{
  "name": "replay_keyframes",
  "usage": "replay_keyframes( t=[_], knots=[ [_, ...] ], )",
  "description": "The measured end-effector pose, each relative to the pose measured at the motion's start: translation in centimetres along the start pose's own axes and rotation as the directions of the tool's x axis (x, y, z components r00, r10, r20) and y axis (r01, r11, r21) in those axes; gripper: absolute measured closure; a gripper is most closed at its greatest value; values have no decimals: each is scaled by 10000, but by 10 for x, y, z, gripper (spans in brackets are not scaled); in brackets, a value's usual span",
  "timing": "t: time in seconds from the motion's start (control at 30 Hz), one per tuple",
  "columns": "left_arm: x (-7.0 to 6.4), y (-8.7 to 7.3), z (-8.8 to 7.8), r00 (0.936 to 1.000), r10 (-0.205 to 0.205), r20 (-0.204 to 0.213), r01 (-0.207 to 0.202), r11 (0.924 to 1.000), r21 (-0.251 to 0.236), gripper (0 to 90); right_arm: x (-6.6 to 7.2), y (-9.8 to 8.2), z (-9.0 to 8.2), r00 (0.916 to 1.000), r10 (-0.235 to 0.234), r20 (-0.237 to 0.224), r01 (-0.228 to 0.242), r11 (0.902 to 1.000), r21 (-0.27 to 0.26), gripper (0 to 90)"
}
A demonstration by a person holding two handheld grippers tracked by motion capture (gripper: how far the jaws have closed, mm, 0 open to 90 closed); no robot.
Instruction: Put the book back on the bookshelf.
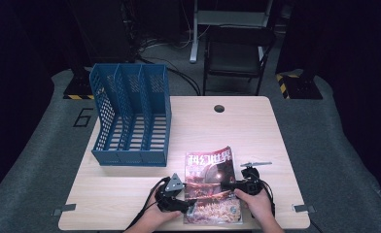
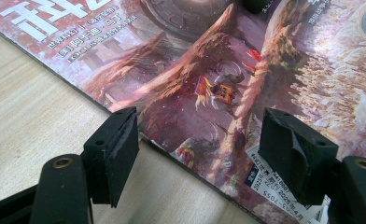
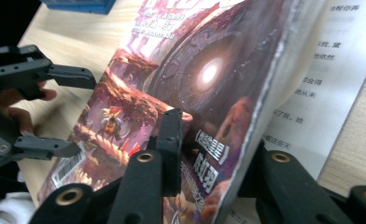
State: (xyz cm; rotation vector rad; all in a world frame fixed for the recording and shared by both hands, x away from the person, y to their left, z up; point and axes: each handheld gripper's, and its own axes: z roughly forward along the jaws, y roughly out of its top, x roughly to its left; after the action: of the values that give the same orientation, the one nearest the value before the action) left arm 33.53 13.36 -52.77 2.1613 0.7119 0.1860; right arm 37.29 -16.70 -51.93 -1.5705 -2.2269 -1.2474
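Note:
A magazine (image 1: 210, 170) with a reddish illustrated cover lies near the table's front edge, between my two grippers. My left gripper (image 1: 191, 204) is at its lower left corner. In the left gripper view the left gripper (image 2: 197, 135) is open, straddling the magazine's (image 2: 209, 60) edge, one jaw over bare wood and the other over the cover. My right gripper (image 1: 232, 185) is at the right edge. In the right gripper view the right gripper (image 3: 216, 140) is shut on the magazine's (image 3: 195, 70) raised cover and top pages, with a white printed page (image 3: 321, 70) exposed beneath.
A blue three-slot file rack (image 1: 130, 116) stands at the back left of the wooden table (image 1: 237, 126). A cable hole (image 1: 219, 108) sits near the far edge. A dark chair (image 1: 237, 53) stands beyond the table. The left gripper (image 3: 85, 112) and its hand appear in the right gripper view.

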Motion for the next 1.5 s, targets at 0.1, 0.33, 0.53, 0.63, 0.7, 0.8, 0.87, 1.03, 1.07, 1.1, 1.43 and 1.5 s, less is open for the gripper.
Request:
replay_keyframes(
  t=[0.1, 0.33, 0.53, 0.63, 0.7, 0.8, 0.87, 1.03, 1.07, 1.1, 1.43, 1.5],
  knots=[
    [1, 2, 1, 10000, -10, 57, 10, 9999, 115, 271, -1, -2, -1, 9999, 121, -106, -124, 9996, -255, 750],
    [7, 6, 3, 9995, -252, 170, 250, 9996, 136, 235, 5, -6, -5, 9995, 241, -211, -254, 9976, -637, 792],
    [11, 7, 4, 9977, -639, 205, 638, 9979, 53, 190, 4, -7, -7, 9987, 68, -505, -123, 9938, -1109, 820],
    [13, 7, 4, 9975, -678, 215, 676, 9977, 66, 160, 6, -8, -8, 9978, 134, -649, -217, 9913, -1296, 831],
    [13, 7, 4, 9976, -660, 223, 659, 9978, 71, 155, 6, -8, -9, 9973, 47, -735, -145, 9909, -1338, 834],
    [14, 7, 5, 9965, -769, 317, 770, 9970, -16, 145, 7, -9, -9, 9966, -72, -818, -51, 9890, -1481, 843],
    [16, 7, 5, 9966, -730, 394, 731, 9973, -27, 143, 8, -9, -10, 9963, -161, -845, 31, 9884, -1519, 846],
    [21, 7, 5, 9940, -1010, 410, 1015, 9948, -90, 117, 10, -10, -11, 9955, -296, -898, 132, 9840, -1777, 851],
    [22, 7, 4, 9936, -1022, 472, 1026, 9947, -75, 110, 11, -10, -11, 9952, -278, -938, 104, 9832, -1820, 852],
    [23, 7, 4, 9932, -1049, 503, 1055, 9944, -100, 106, 11, -10, -12, 9948, -284, -979, 93, 9817, -1901, 852],
    [26, 9, 7, 9866, -1386, 865, 1407, 9899, -181, 45, 13, -13, -17, 9879, -258, -1532, -114, 9715, -2367, 855],
    [27, 9, 8, 9842, -1508, 923, 1535, 9879, -231, 39, 13, -14, -18, 9857, -338, -1651, -83, 9688, -2476, 855]
  ],
)
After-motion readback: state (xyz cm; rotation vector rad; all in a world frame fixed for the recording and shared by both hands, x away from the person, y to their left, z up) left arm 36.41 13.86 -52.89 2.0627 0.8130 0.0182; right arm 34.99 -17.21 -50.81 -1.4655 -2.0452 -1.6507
